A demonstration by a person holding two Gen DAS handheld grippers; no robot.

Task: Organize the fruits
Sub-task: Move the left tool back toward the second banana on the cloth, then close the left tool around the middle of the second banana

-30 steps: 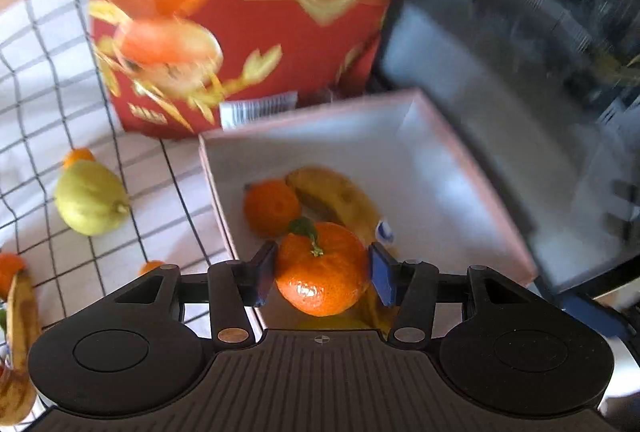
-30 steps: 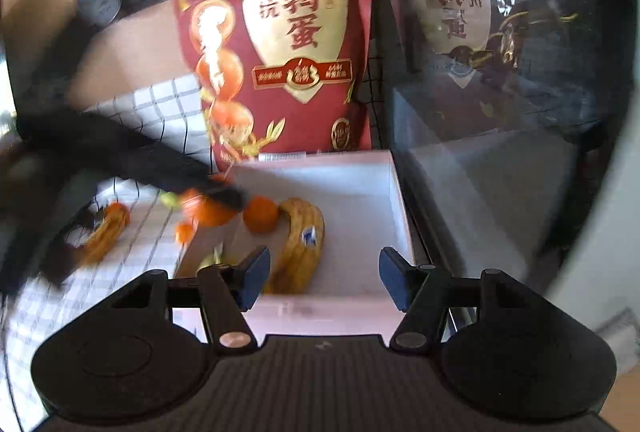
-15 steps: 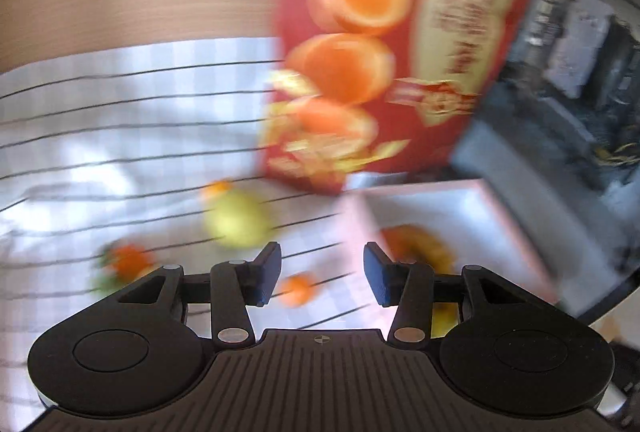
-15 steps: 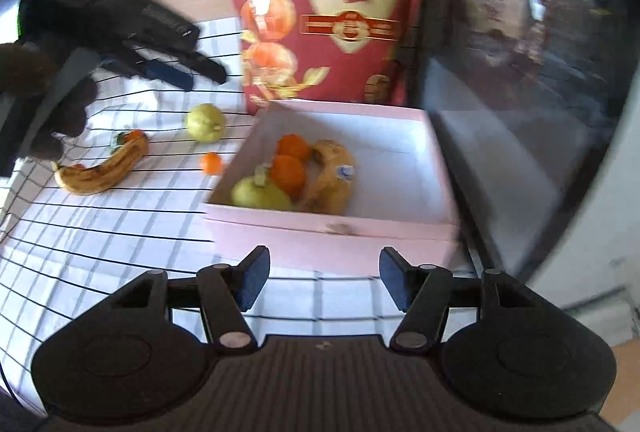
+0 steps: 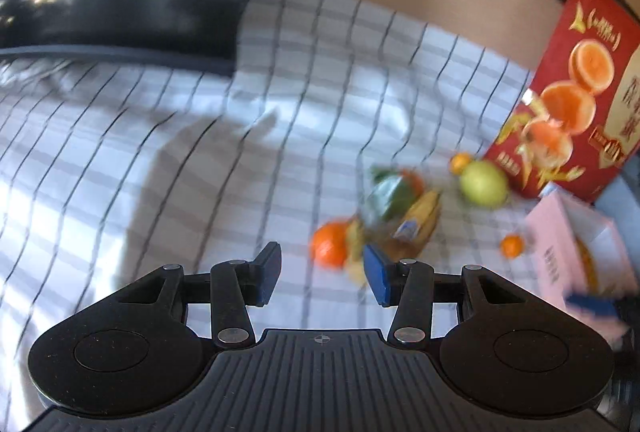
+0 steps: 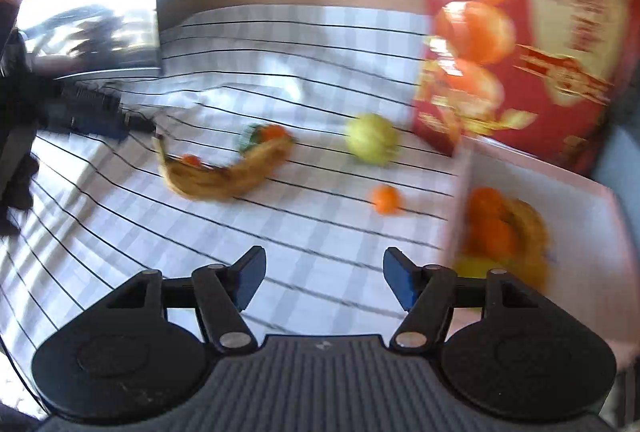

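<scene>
Both tongs, left gripper [image 5: 322,274] and right gripper [image 6: 324,278], gape empty; ahead, banana [image 6: 224,172] may be fumbled amid crowding mandarins.

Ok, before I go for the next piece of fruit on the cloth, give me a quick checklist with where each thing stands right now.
1. Left tongs empty and open: ok.
2. Right tongs empty and open, they have just been opening wider: ok.
3. Fruit left on the checked cloth: ok. A banana, a green pear and a small orange lie there.
4. Room in the pink box: ok, its far side is bare.
5. Clear grip on the banana: not ok, other fruit lies touching it.
6. Sharp view: not ok, both pictures are blurred.
</scene>
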